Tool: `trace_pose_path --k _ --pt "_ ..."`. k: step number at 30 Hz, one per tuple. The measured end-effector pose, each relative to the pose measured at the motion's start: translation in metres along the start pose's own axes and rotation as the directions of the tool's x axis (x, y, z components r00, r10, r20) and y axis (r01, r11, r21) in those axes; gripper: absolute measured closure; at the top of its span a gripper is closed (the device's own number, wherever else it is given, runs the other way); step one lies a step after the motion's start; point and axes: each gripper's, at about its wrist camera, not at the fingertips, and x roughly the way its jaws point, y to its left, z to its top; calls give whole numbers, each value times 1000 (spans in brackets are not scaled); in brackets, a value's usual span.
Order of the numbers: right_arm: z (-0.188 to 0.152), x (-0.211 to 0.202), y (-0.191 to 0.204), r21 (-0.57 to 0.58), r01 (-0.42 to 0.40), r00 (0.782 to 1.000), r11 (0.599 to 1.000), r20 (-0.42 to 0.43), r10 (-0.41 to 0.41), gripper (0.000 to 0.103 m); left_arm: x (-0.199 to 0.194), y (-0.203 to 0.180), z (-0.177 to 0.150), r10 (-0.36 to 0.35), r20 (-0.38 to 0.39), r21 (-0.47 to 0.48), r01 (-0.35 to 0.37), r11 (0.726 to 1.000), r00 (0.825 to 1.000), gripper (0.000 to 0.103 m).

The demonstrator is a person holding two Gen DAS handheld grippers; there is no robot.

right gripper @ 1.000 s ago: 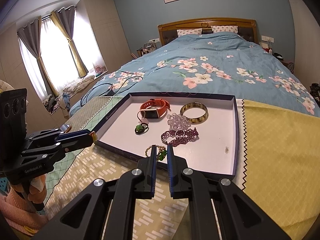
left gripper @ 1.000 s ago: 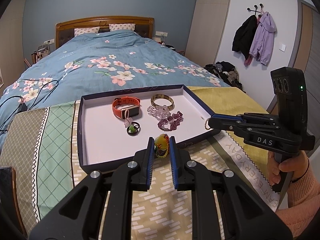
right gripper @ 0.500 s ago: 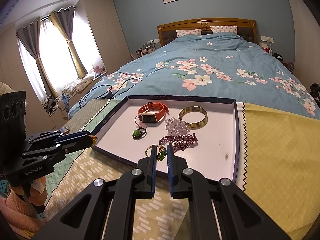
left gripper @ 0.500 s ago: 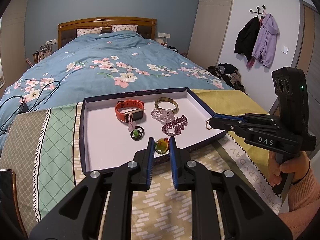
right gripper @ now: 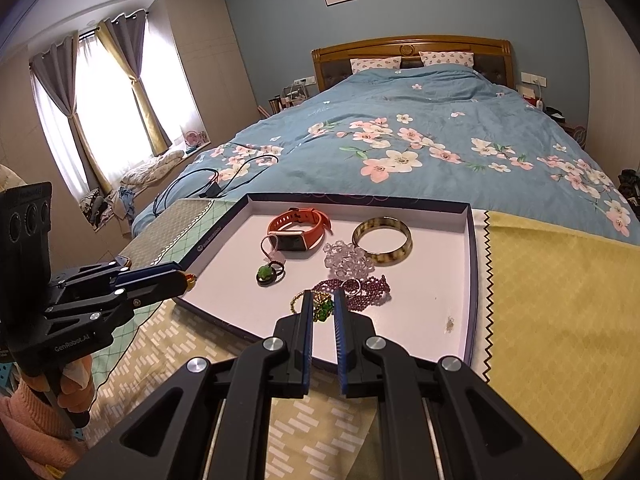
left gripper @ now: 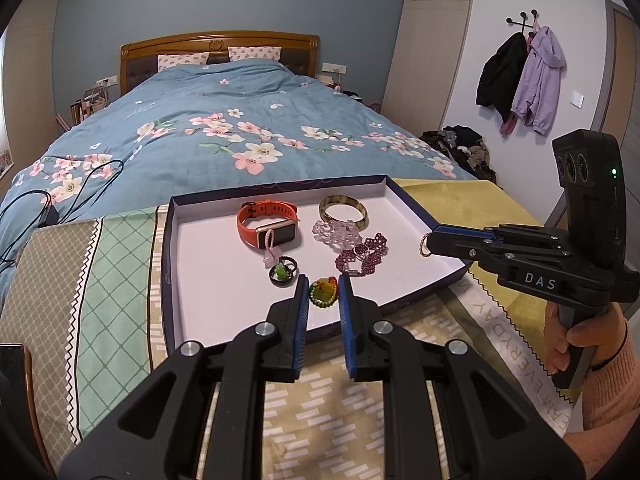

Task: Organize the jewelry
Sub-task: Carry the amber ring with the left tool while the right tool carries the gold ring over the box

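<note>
**Both hand-held grippers hovering with jewelry, nothing dropped yet**

Closest in, the left hand-held gripper (left gripper: 323,280) is clamping a small bead bracelet (left gripper: 322,293) with a yellow-green stone. It's hanging just over the near part of the tray (left gripper: 224,276). The right hand-held gripper (right gripper: 321,296) is pinching a thin gold chain (right gripper: 320,307) with a green charm, over the tray's near right side.

Honestly not much is changing from a second ago. Both are still gripping and barely drifting, so I'm guessing the person is picking drop spots.

Further in, a purple bead strand (left gripper: 362,258), an orange watch (left gripper: 267,227) and a bangle (left gripper: 343,210) are already lying in the tray. The bed (left gripper: 240,132) is stretching out behind.
</note>
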Motion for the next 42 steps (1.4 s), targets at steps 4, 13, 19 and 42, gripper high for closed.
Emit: trace_pose_path --k 4,13,19,42 --pt "2 3 -1 -1 0 1000 1000 -3 0 94 7 2 2 6 -6 -3 -6 1000 1000 88" --pt "5 9 -2 -6 6 1000 1000 -8 -6 94 17 5 6 16 -13 0 -16 1000 1000 88" --pt "8 18 -4 -4 13 1000 1000 -24 -13 94 22 7 8 23 -17 -4 -23 1000 1000 88" --pt "11 37 -11 4 28 998 1000 -53 -27 94 42 15 12 43 -39 -13 -43 999 998 88"
